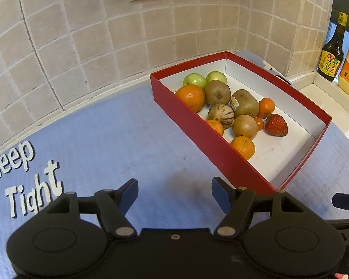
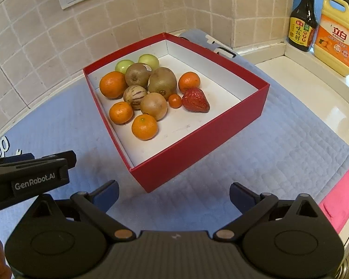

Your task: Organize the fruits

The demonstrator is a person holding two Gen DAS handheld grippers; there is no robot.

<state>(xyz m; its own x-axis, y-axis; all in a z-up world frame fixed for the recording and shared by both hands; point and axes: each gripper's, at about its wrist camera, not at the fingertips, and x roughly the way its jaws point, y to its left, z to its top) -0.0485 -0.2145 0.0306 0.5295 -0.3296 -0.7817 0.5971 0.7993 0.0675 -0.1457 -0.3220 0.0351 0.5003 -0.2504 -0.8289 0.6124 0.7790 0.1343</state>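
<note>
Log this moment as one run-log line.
left gripper: open, empty | right gripper: open, empty | fruits: all in red box

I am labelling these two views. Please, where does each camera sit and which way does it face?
Left wrist: on the left gripper, jaws open, looking down past the red box toward the tiled wall.
Right wrist: on the right gripper, jaws open, facing the box; the left gripper shows at its left edge.
Both share the box and strawberry.
</note>
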